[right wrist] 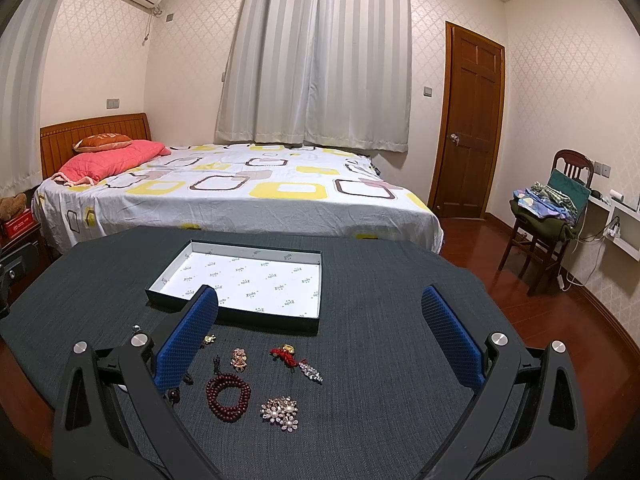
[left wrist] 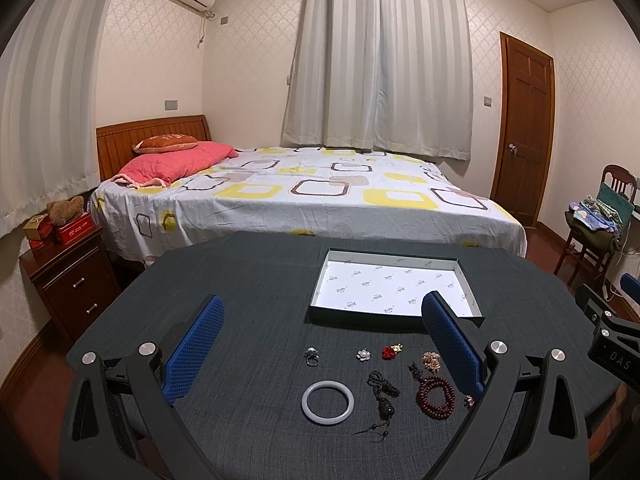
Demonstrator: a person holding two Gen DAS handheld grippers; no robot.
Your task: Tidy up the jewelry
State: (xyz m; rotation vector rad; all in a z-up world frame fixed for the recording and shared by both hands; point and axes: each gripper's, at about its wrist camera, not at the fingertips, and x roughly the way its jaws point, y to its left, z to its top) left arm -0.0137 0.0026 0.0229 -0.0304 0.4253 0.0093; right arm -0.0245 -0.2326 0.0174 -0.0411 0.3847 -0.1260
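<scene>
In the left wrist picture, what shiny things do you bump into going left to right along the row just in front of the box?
Silver ring → white flower charm → red and gold charm → rose-gold flower piece.

Bed (left wrist: 304,196) beneath curtains (left wrist: 380,56), wooden door (left wrist: 524,128)

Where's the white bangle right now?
Left wrist view: white bangle lies on the dark cloth, front centre, below the ring and left of the black cord pendant.

White bangle (left wrist: 327,403), dark-red bead bracelet (right wrist: 228,397), pearl brooch (right wrist: 280,412) loose on cloth; shallow box (left wrist: 320,280) empty.
</scene>
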